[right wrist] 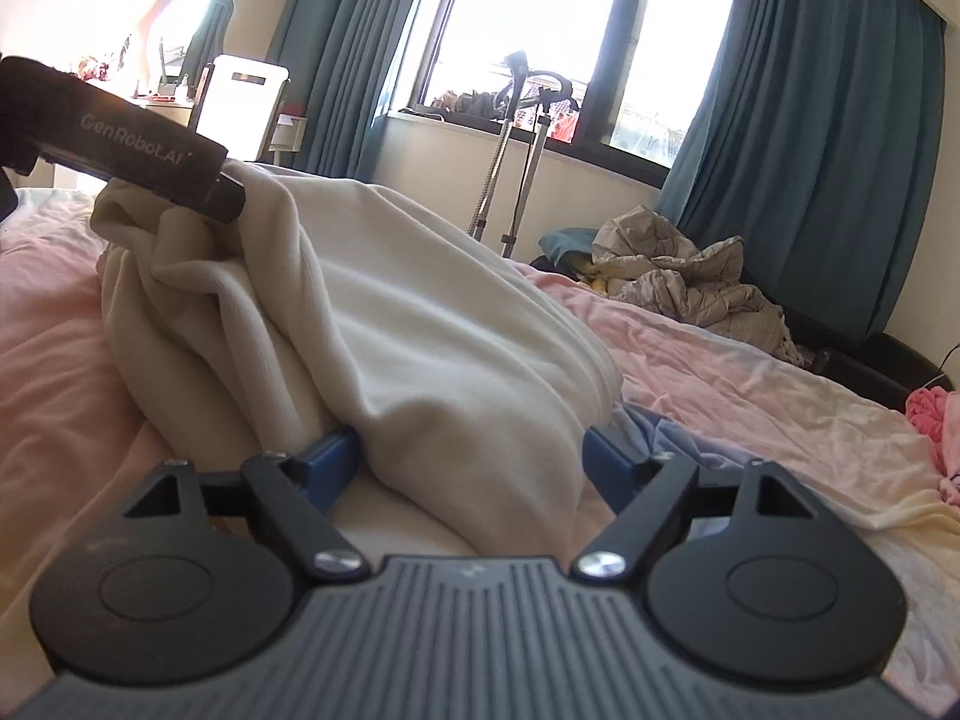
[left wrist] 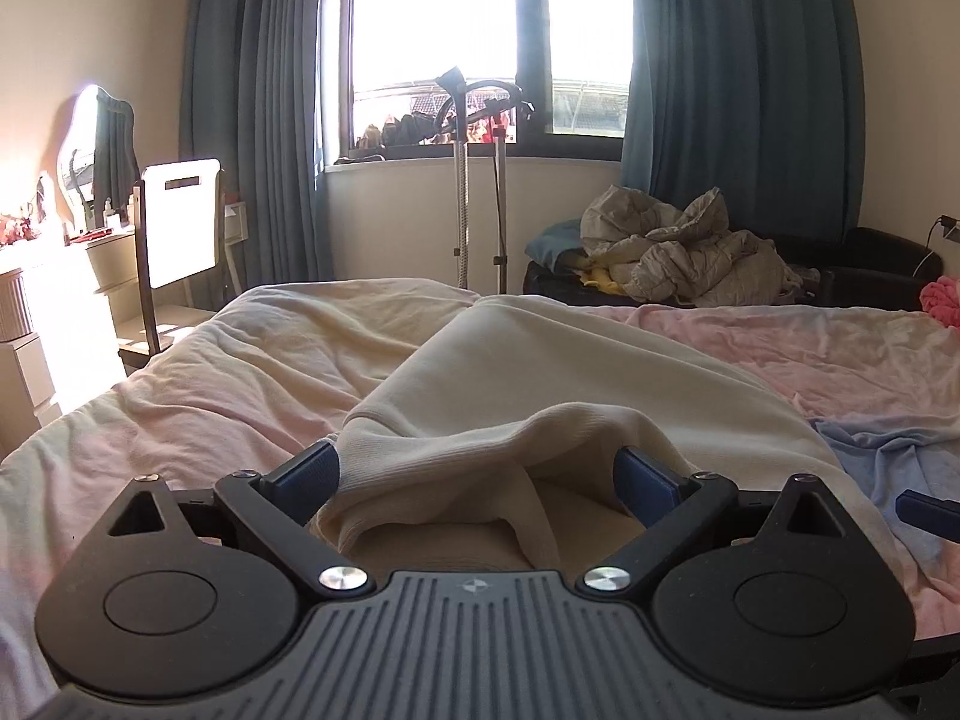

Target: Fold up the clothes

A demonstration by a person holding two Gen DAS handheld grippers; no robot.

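The cream sweater [right wrist: 420, 312] lies heaped on the pink bedsheet [left wrist: 810, 354]; soft, thick and limp, it likely sags unless taken at the ribbed hem. The left gripper [left wrist: 474, 468] and right gripper [right wrist: 471, 450] both stand wide, cloth bunched loose between, pads not pressing

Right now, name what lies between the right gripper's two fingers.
A fold of the cream garment lies between the right gripper's blue fingers, seen in the right wrist view.
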